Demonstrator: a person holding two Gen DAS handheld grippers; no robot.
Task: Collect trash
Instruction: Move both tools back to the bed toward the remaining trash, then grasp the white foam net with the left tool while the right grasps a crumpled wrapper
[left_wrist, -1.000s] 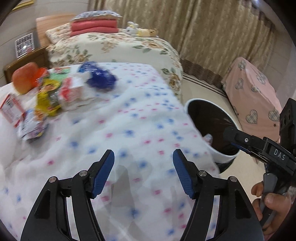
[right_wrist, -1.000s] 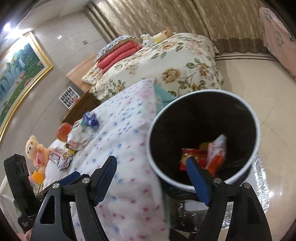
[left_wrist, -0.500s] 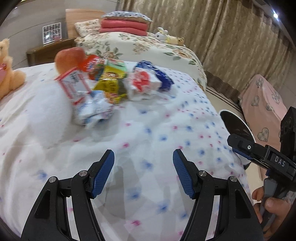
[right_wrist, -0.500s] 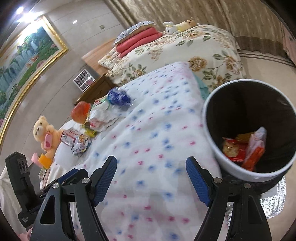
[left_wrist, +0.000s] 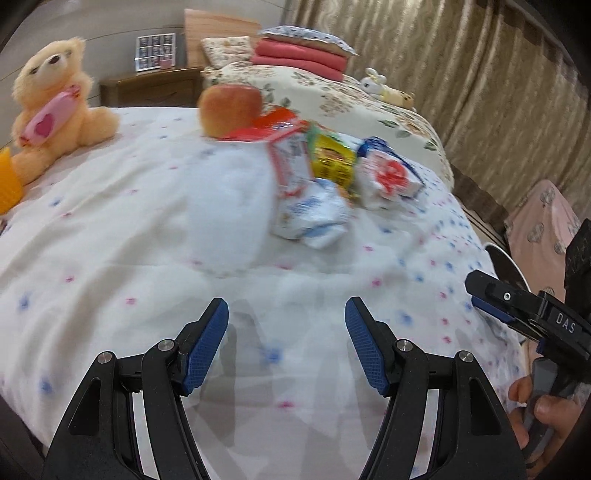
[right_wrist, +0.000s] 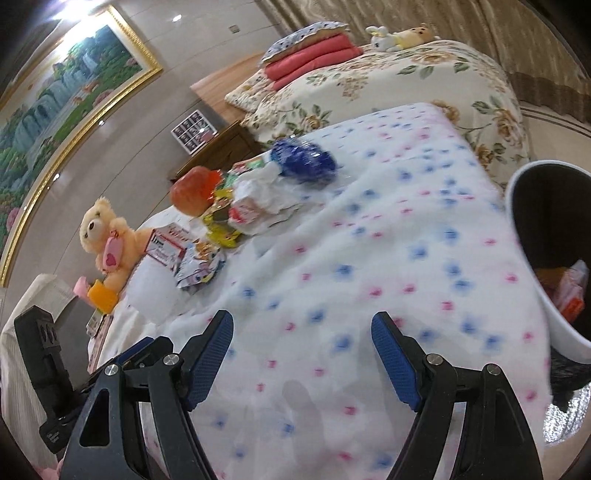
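Left hand-held gripper first: in the left wrist view we see its blue pads spread wide with nothing between them, hovering over the dotted bedspread, angled down toward the bed. Empty jaws make sense, we judge: it is set up to pick the next piece. The trash pile sits further up the bed, well apart from the pads: a white-and-blue packet nearest us, a white pack with a red circle, a yellow wrapper, a red-and-white carton. An apple sits behind the pile, and a teddy bear at far left; probably neither is trash. At right we catch the right hand-held gripper side-on, with fingers around its handle; from here we cannot tell how its jaws stand. Only a sliver of the bin rim shows at the bed's edge.

Right wrist view: the right hand-held gripper is also wide open and empty above the bedspread. This view gives what the other lacks: the bin standing just beside the bed edge, close for short drops, with red and orange wrappers already inside. We also see a crumpled blue wrapper at the pile's far end, mostly hidden in the left view. The left view, though, shows the near packets more clearly.
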